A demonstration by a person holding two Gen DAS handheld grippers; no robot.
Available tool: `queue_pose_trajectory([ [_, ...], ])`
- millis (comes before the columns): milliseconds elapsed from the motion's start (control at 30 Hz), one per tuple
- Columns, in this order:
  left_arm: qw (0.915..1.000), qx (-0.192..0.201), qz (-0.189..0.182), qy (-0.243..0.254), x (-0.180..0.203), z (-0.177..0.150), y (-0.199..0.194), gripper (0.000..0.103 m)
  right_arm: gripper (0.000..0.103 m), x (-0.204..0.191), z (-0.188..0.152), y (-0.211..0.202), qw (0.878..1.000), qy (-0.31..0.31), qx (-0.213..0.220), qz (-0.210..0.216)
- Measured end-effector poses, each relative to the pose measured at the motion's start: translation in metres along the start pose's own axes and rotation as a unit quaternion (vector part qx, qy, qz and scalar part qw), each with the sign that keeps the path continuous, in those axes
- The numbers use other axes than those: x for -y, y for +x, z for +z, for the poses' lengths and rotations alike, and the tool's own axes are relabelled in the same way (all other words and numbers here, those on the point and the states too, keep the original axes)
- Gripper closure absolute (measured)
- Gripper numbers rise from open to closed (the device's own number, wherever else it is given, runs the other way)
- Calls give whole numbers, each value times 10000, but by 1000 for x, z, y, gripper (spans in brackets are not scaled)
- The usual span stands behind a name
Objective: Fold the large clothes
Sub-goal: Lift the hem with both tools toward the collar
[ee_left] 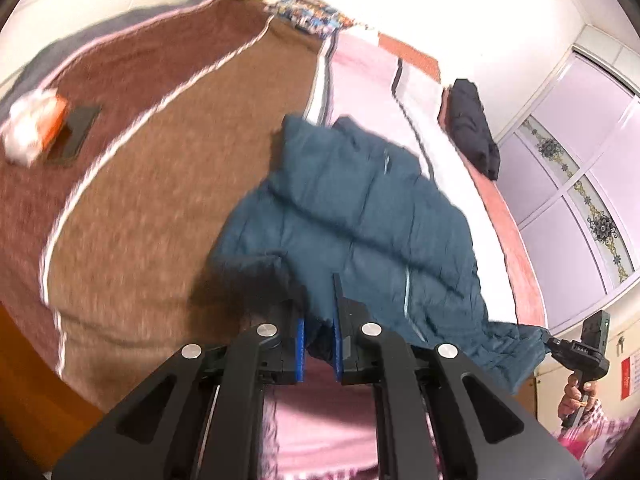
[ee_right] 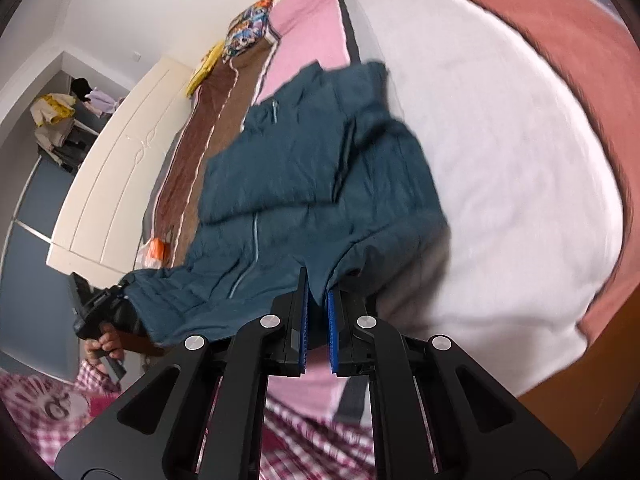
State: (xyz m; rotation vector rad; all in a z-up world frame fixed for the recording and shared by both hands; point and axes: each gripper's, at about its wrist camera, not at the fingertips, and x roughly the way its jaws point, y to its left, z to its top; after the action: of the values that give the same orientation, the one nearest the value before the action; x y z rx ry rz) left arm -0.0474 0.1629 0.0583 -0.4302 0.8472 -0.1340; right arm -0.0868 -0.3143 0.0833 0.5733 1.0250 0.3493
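Observation:
A large teal quilted jacket [ee_left: 352,208] lies spread on the bed, its near hem lifted by both grippers. It also shows in the right wrist view [ee_right: 312,176]. My left gripper [ee_left: 320,320] is shut on one corner of the hem between its blue pads. My right gripper [ee_right: 318,308] is shut on the other corner of the hem. The right gripper also shows in the left wrist view [ee_left: 560,348], clamped on the jacket's edge. The left gripper shows in the right wrist view [ee_right: 108,300] at the opposite corner.
The bed carries a brown blanket [ee_left: 168,184] and a pink and white sheet [ee_right: 500,160]. A dark folded garment [ee_left: 474,132] lies at the far side. A tissue pack [ee_left: 32,128] and a dark flat object [ee_left: 74,136] lie on the blanket. A white wardrobe [ee_right: 116,176] stands beside the bed.

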Motion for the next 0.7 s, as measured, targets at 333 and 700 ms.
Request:
queue_pose_trajectory([
  [333, 9985, 504, -21, 231, 34, 105, 29, 93, 95, -7, 116, 21, 9992, 129, 379, 22],
  [700, 9970, 678, 219, 287, 55, 220, 109, 93, 95, -9, 261, 87, 9963, 346, 775, -130],
])
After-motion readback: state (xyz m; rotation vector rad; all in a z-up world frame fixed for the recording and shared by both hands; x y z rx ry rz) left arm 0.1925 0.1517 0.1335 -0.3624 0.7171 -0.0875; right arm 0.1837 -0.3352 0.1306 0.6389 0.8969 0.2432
